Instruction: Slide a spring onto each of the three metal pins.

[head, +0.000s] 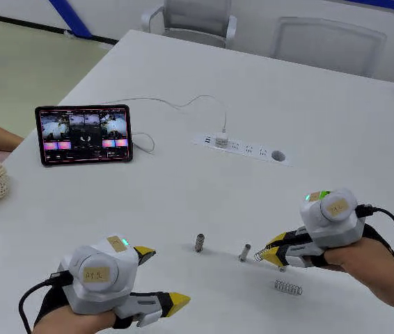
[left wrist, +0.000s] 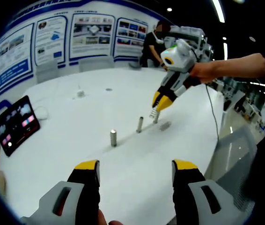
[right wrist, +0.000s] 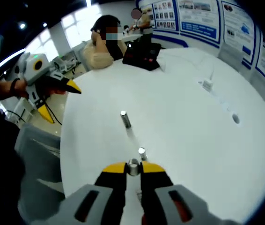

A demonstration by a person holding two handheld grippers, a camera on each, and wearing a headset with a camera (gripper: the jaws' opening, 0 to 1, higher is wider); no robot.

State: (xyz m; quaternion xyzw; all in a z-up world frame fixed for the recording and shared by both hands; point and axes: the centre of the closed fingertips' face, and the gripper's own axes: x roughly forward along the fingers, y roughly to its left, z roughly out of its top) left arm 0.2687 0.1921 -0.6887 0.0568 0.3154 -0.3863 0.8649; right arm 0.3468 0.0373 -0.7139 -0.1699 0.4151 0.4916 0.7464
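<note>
Left gripper [head: 162,277], lower left of the head view: jaws spread wide, pointing toward the right of the frame, gripped from behind by the left hand [head: 79,321]. Right gripper [head: 270,252], right of centre: jaws drawn nearly together, pinching a spring [head: 258,256] at the yellow tips. The right hand [head: 360,259] and bare forearm enter from the right edge.

On the table [head: 183,188], left pin [head: 200,242] and right pin [head: 244,252] stand near the front, a loose spring [head: 288,287] front-right of them, tablet [head: 84,133] behind-left, socket strip [head: 242,147] behind.
</note>
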